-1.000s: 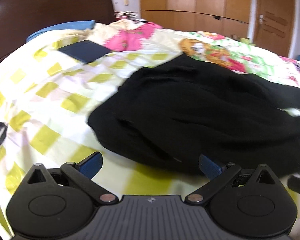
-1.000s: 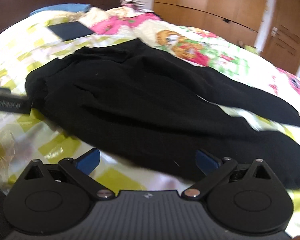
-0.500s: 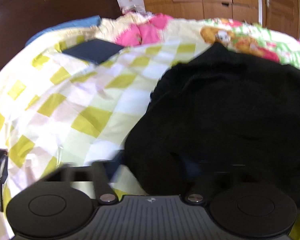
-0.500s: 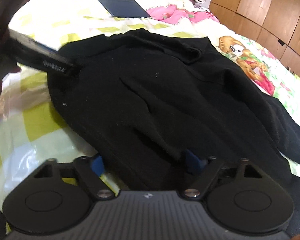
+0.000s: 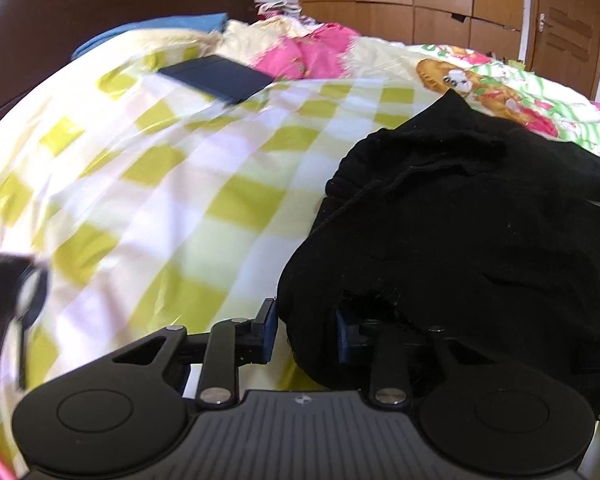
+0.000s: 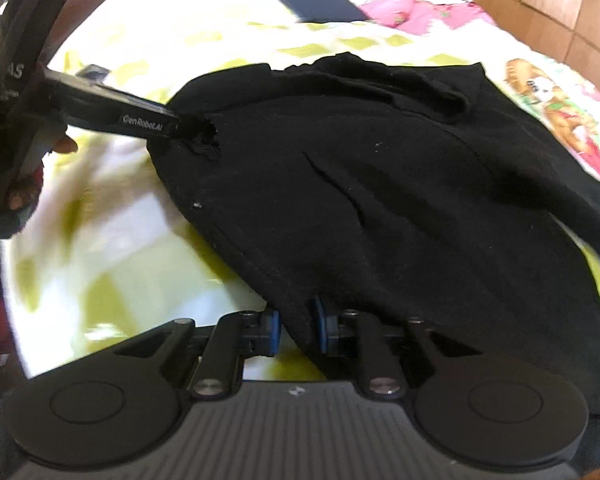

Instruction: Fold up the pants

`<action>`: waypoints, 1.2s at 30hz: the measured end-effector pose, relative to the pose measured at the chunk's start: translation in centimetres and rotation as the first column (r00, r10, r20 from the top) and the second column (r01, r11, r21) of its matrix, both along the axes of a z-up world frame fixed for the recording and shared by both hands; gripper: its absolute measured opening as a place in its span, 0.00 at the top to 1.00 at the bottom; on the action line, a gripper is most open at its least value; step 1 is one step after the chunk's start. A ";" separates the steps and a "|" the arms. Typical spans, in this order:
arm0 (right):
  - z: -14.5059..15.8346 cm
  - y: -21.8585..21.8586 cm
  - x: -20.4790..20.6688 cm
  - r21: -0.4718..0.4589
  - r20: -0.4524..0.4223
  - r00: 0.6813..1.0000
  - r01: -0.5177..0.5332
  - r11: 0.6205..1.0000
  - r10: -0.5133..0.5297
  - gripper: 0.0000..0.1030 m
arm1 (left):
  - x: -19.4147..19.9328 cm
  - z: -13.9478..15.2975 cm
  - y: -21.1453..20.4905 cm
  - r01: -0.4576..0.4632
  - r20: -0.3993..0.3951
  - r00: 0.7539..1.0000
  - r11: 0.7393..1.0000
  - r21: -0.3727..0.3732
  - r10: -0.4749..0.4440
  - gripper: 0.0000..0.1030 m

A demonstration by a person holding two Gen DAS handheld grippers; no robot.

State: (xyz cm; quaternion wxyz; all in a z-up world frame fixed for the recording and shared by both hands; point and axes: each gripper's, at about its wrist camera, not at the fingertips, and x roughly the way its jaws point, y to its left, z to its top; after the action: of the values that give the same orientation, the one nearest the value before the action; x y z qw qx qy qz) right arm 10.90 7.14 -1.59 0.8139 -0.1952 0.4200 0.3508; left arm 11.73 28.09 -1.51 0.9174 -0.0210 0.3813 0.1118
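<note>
Both claws closing on black pants (image 6: 380, 200)

One pair of black pants (image 6: 380, 184), one dark tablet (image 5: 216, 77), one blue pillow (image 5: 148, 30) — two grippers: left gripper (image 5: 305, 330), right gripper (image 6: 296, 330)

A home bedroom: a bed (image 5: 148, 208) spread with a yellow-and-white checked sheet, a cartoon-print quilt (image 5: 496, 92) beyond it, a dark wooden headboard (image 5: 112, 16), and along the far wall what appear to be wooden wardrobe doors (image 5: 412, 0).
</note>
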 end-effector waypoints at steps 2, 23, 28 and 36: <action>0.3 0.8 -1.7 0.025 -0.026 0.999 -0.036 0.999 0.036 0.82 | -1.9 0.1 0.9 -0.021 -0.015 1.000 1.000 0.022 0.021 0.57; 3.2 -27.6 -3.9 0.141 -0.013 0.684 0.723 0.676 -0.729 0.59 | -7.2 5.1 -8.6 0.054 0.091 0.993 0.985 0.164 -0.069 0.53; 2.7 -40.6 -4.3 0.218 -0.064 0.367 0.913 0.346 -0.928 0.56 | -4.0 4.4 -18.3 0.276 0.061 0.957 0.957 0.091 -0.282 0.53; -0.3 -47.9 -0.7 0.374 -0.292 0.217 0.922 0.097 -0.931 0.53 | -0.1 3.4 -30.3 0.503 0.018 0.862 0.861 0.076 -0.506 0.52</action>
State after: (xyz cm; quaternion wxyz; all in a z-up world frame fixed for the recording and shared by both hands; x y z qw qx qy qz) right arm 10.19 -40.77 -1.85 0.8740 0.3141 0.3398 -0.1484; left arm 11.67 -2.19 1.91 0.9219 0.1090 0.3521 -0.1194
